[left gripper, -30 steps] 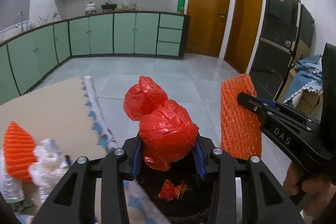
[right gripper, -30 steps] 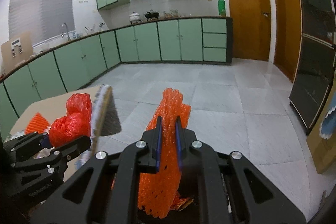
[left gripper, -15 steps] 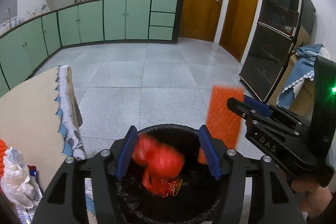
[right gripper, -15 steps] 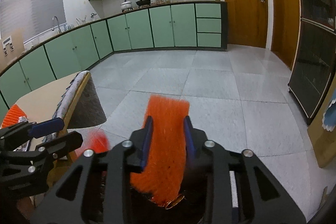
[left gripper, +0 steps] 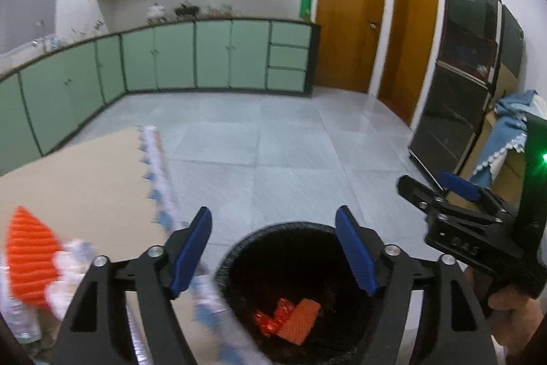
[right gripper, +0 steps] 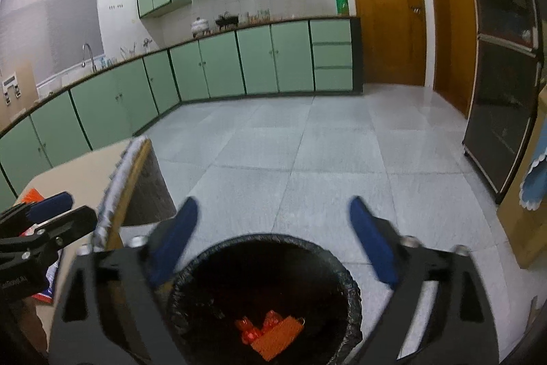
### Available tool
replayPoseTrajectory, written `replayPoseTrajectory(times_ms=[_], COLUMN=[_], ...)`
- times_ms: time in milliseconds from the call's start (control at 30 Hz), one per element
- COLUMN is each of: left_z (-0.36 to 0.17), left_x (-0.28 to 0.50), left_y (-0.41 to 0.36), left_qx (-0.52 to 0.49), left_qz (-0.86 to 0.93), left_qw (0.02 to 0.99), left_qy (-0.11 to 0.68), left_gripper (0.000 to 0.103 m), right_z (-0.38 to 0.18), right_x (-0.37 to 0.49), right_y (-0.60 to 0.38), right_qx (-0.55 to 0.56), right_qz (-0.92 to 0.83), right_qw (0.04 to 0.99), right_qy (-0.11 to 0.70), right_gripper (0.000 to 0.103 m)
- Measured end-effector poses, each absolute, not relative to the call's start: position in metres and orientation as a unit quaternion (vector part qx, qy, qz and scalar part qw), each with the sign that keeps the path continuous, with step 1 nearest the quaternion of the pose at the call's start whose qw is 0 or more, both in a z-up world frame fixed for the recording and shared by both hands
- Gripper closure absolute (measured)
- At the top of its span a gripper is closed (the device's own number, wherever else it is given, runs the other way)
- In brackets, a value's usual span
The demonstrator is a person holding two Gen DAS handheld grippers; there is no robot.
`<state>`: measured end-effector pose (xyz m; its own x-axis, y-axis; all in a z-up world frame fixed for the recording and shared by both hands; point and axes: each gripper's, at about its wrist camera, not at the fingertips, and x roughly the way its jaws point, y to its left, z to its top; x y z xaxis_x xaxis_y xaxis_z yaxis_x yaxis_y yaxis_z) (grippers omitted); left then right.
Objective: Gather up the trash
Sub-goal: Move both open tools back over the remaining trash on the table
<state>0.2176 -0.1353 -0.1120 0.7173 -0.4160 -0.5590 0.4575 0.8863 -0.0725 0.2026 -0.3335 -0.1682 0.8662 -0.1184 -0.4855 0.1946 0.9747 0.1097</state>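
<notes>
Both the left gripper and right gripper hover with fingers spread wide and empty above a round black-lined trash bin. Inside lie a crumpled red plastic bag and an orange foam net. This drop looks done; next likely means reaching for table litter. Only the left view shows another orange foam net on the beige table.

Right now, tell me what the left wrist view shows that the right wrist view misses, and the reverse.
Only the left wrist view shows the white crumpled trash beside the orange ribbed piece on the table, plus the hand holding the right tool. Only the right wrist view shows the window blind and faucet. Both show the black-lined bin with red and orange trash inside, under open tools.
</notes>
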Motion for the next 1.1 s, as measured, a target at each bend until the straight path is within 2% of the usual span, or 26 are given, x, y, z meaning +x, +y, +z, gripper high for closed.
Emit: replayPoseTrajectory(times_ms=[400, 633, 867, 933, 1000, 1100], left_z=[-0.073, -0.079, -0.092, -0.098, -0.103, -0.108], left_x=[0.164, 0.148, 0.148, 0.149, 0.147, 0.151], left_y=[-0.002, 0.080, 0.120, 0.128, 0.133, 0.141], left_qx=[0.030, 0.024, 0.021, 0.016, 0.012, 0.003], left_qz=[-0.092, -0.007, 0.031, 0.036, 0.040, 0.042], left_qw=[0.971, 0.974, 0.971, 0.969, 0.968, 0.966], left_qy=[0.219, 0.224, 0.237, 0.244, 0.248, 0.255], left_gripper=[0.023, 0.023, 0.023, 0.023, 0.023, 0.023], right_z=[-0.128, -0.125, -0.139, -0.146, -0.153, -0.162], right_x=[0.177, 0.182, 0.200, 0.204, 0.213, 0.222], right_y=[-0.241, -0.172, -0.101, -0.085, -0.072, -0.061], right_qx=[0.074, 0.072, 0.032, 0.020, 0.013, 0.004], right_qz=[-0.014, 0.042, 0.081, 0.088, 0.096, 0.101], right_qw=[0.975, 0.974, 0.969, 0.967, 0.963, 0.956], right_qy=[0.211, 0.210, 0.233, 0.238, 0.252, 0.274], right_gripper=[0.009, 0.009, 0.009, 0.011, 0.018, 0.022])
